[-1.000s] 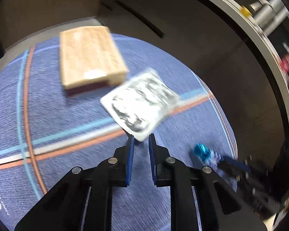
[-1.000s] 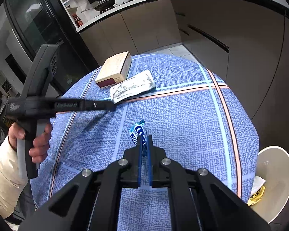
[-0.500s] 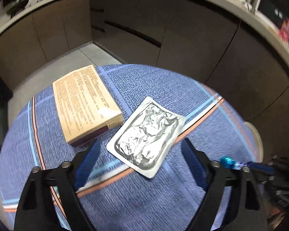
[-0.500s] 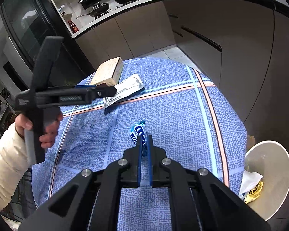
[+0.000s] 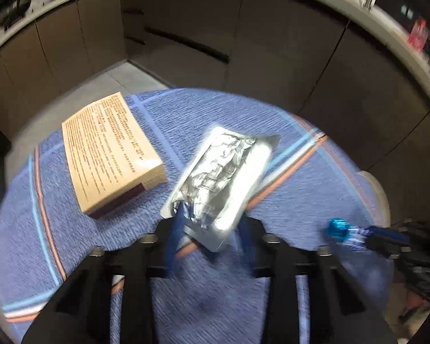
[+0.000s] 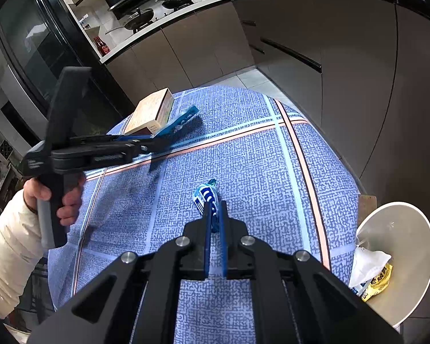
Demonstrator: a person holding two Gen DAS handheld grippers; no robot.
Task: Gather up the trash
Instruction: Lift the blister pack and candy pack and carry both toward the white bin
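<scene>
Left wrist view
Left gripper: pitched steeply down over the blue patterned tablecloth; its jaws have just been closing, and the silver foil packet sits between them.
Grip: the left blue pad presses into the packet's near corner and the foil crumples there; the right pad is half hidden behind the packet, and with the blur the hold looks closed on it but is not certain.
Foil packet: tilted, near end at the fingertips, far end raised toward the cabinets.
Tan box: flat on the cloth, just left of the packet, apart from it.
Right gripper: enters from the right edge, a blue wrapper at its tip.

Right wrist view
Right gripper: angled down over the cloth, jaws pressed together on the blue wrapper, which sticks out ahead of the pads just above the cloth.
Left gripper: held roughly level across the left of the frame, fingers reaching over the far part of the table beside the tan box.
Hand: wrapped round the left gripper's handle from below, a cream sleeve behind it.
Bin: pale round bin off the table's right edge, wrappers lying inside.
</scene>
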